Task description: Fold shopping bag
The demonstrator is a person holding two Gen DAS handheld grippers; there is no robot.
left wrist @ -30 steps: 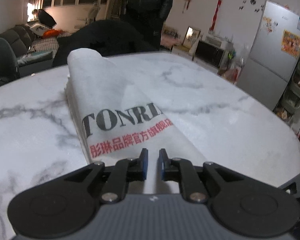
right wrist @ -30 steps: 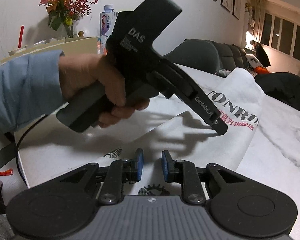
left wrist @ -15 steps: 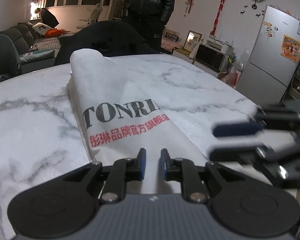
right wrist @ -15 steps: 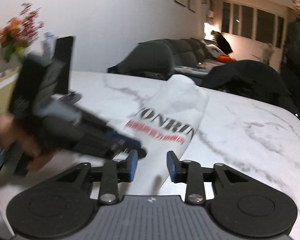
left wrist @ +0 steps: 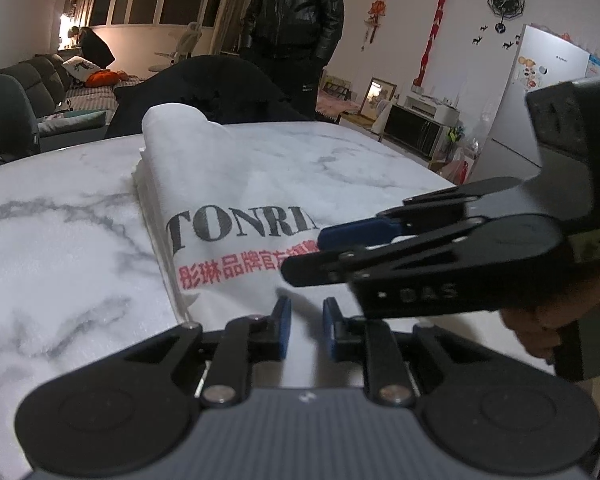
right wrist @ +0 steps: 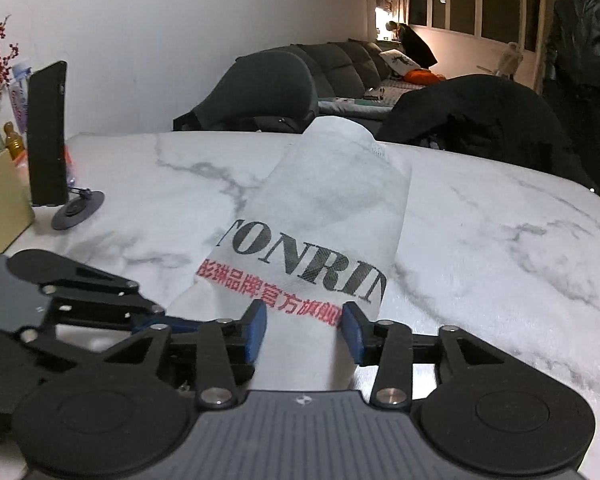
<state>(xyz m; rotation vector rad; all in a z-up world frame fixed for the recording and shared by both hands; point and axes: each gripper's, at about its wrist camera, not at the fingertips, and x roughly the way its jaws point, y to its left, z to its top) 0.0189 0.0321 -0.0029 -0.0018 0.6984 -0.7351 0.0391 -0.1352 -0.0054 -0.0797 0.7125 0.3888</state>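
Two gripper views are given. In the left wrist view, the white shopping bag (left wrist: 220, 208), folded into a long strip, is seen lying along the marble tabletop (left wrist: 60, 240), its near end under the left gripper (left wrist: 305, 322), whose jaws are narrowly parted and empty; the right gripper (left wrist: 304, 256) is seen crossing the print. In the right wrist view, the right gripper (right wrist: 304, 326) is held wide open astride the bag's (right wrist: 332, 216) near end, nothing clamped.

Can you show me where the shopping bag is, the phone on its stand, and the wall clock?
shopping bag (right wrist: 332, 208): right wrist view, on its white middle above the black letters.
phone (right wrist: 46, 132): right wrist view, on its dark back.
wall clock (left wrist: 505, 0): left wrist view, on its face.
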